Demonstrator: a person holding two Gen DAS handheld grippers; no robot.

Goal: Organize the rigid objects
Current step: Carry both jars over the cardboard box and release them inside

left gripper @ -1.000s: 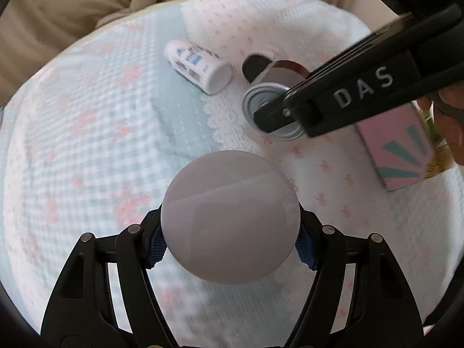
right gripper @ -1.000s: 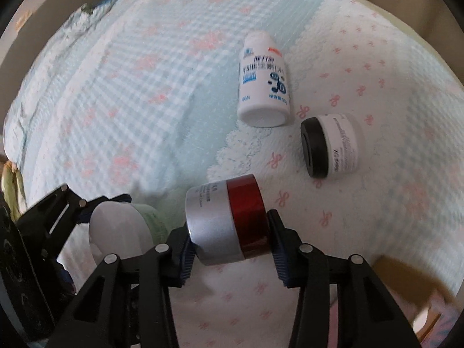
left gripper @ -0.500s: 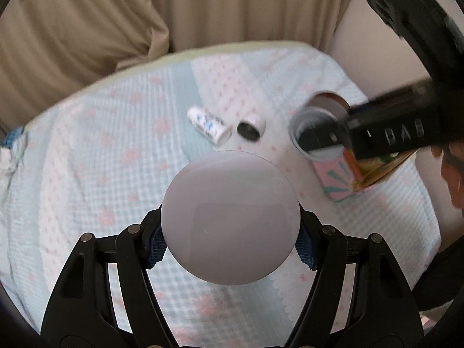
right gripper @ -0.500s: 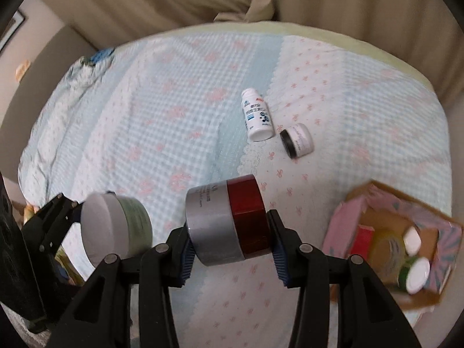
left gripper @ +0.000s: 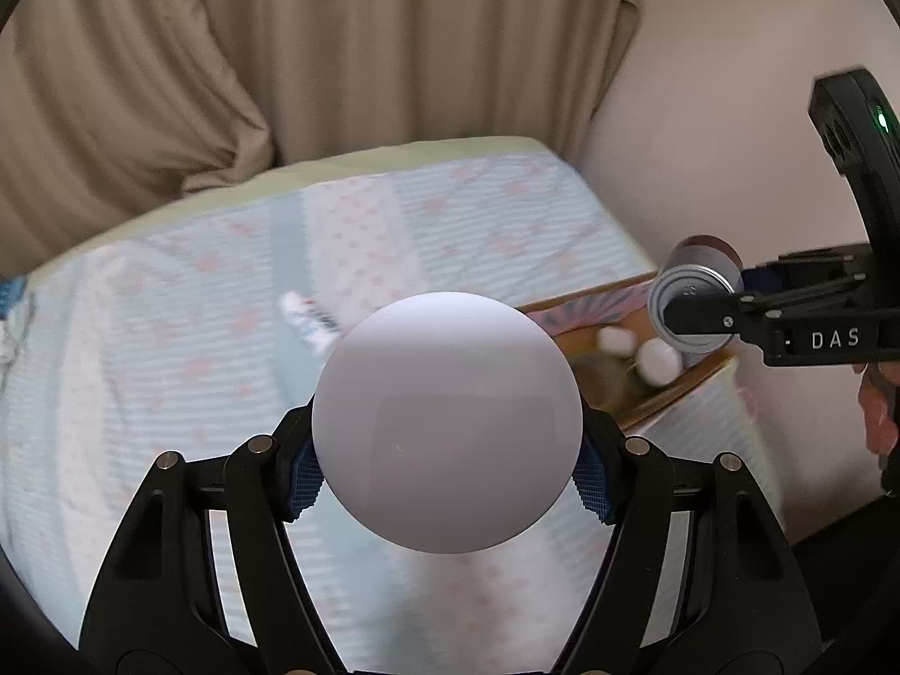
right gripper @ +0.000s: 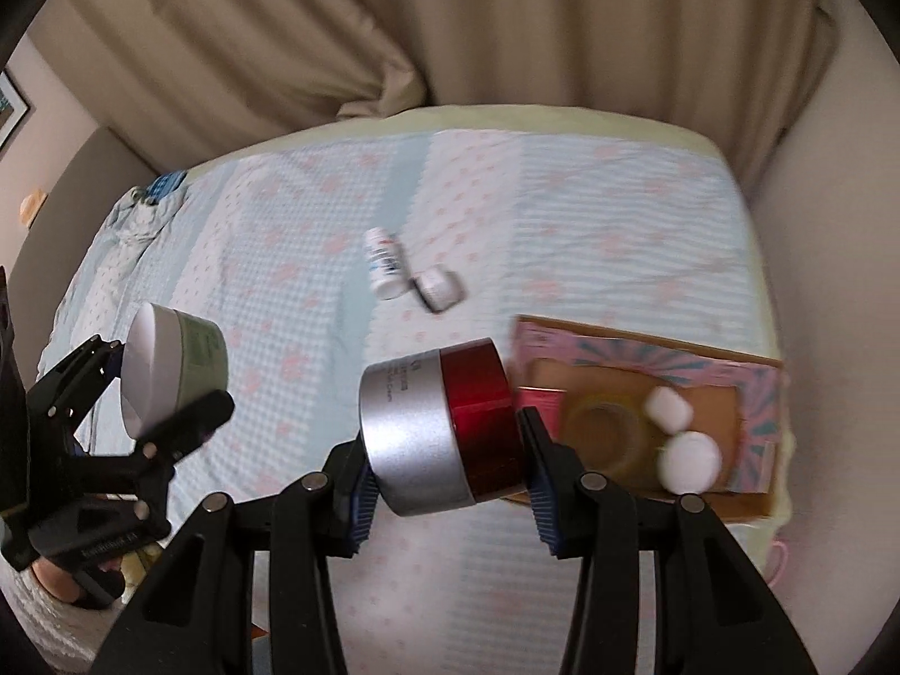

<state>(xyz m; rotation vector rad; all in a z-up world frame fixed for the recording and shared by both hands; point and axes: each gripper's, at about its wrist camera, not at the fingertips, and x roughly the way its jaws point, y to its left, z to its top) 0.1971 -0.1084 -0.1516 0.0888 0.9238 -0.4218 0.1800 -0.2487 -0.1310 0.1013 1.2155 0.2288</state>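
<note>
My left gripper (left gripper: 447, 469) is shut on a green jar with a white lid (left gripper: 447, 422), held high above the bed; the jar also shows in the right wrist view (right gripper: 174, 368). My right gripper (right gripper: 444, 484) is shut on a red and silver jar (right gripper: 441, 430), held in the air beside the pink cardboard box (right gripper: 754, 388); this jar shows in the left wrist view (left gripper: 694, 304) over the box (left gripper: 675, 388). A white bottle (right gripper: 385, 264) and a small white jar (right gripper: 439, 288) lie on the bed.
The box holds several containers, two with white caps (right gripper: 689, 461). The bed has a light blue and pink patterned cover (right gripper: 281, 259). Beige curtains (right gripper: 394, 28) hang behind it and a wall stands at the right.
Both grippers have risen well above the bed with their jars. The right gripper has moved right, toward the box. The bottle and small jar now look far off.
</note>
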